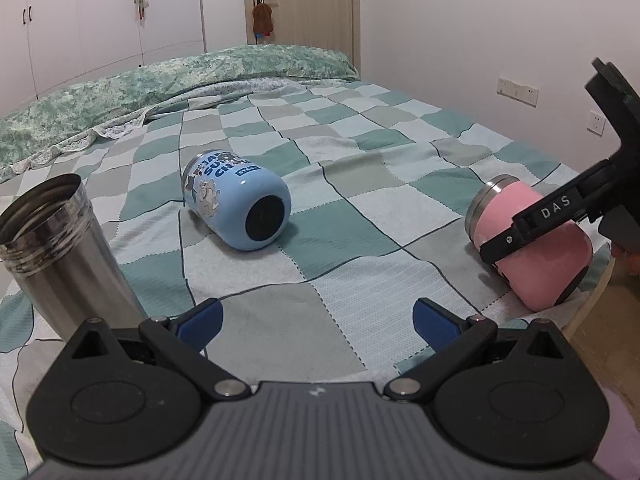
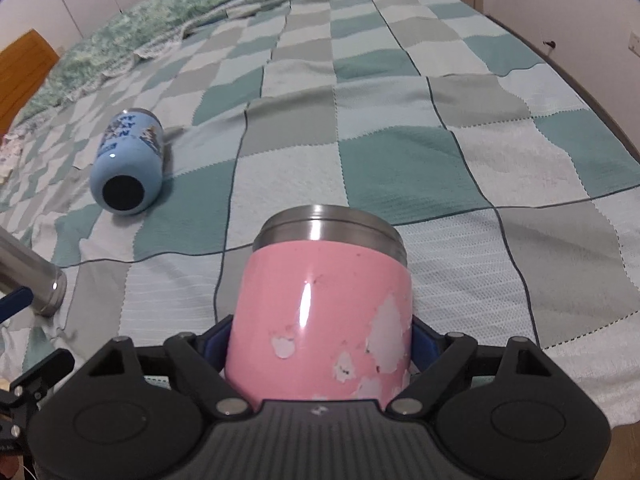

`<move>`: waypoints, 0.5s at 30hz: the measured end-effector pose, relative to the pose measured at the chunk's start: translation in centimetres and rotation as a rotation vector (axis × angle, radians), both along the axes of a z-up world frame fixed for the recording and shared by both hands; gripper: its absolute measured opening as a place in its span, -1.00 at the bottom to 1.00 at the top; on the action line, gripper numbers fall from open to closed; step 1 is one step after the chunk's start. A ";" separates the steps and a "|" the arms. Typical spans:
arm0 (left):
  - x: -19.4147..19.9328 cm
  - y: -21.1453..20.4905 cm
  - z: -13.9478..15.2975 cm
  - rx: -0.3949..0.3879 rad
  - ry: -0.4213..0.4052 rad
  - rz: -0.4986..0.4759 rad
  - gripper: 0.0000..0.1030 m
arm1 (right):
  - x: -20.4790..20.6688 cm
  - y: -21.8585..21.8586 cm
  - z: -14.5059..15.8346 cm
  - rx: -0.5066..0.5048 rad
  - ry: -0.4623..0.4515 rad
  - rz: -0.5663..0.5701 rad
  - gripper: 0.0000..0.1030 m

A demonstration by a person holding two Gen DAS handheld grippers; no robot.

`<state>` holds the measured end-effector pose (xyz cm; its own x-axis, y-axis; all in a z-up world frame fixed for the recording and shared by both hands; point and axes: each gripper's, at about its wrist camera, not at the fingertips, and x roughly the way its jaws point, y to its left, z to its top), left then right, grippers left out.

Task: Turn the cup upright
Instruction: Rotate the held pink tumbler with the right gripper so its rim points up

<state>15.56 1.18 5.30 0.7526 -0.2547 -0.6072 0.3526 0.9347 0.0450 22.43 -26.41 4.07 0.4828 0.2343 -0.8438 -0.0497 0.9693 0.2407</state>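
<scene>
Pink cup [image 2: 320, 312] lies sideways, apparently clamped by right gripper [image 2: 320, 344]; pivot slowly. Left gripper [image 1: 316, 320] wide, idle.

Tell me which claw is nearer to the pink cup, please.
Right. The right claw has its fingers on both sides of the pink cup, which lies on its side on the bed. The left claw is open and well apart from the cup, holding nothing.

Home bedroom: bed [image 1: 360, 168] under checked green-grey coverlet; mottled green quilt [image 1: 120, 96] bunched along its far edge; white wardrobe doors [image 1: 100, 20]; wooden door [image 1: 304, 0] with handle; wall sockets [image 1: 518, 90]
</scene>
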 end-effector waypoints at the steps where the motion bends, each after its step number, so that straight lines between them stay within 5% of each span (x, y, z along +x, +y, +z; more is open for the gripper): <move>1: 0.0 0.0 0.0 -0.002 0.000 0.000 1.00 | -0.2 -0.2 -0.1 0.013 -0.007 0.002 0.65; 10: -0.7 -0.4 0.5 -0.009 -0.018 -0.009 1.00 | -1.7 -1.6 0.4 0.080 -0.079 -0.010 0.65; 15: -1.0 -0.7 0.8 -0.025 -0.033 -0.021 1.00 | -3.7 -2.0 1.0 0.100 -0.200 0.015 0.64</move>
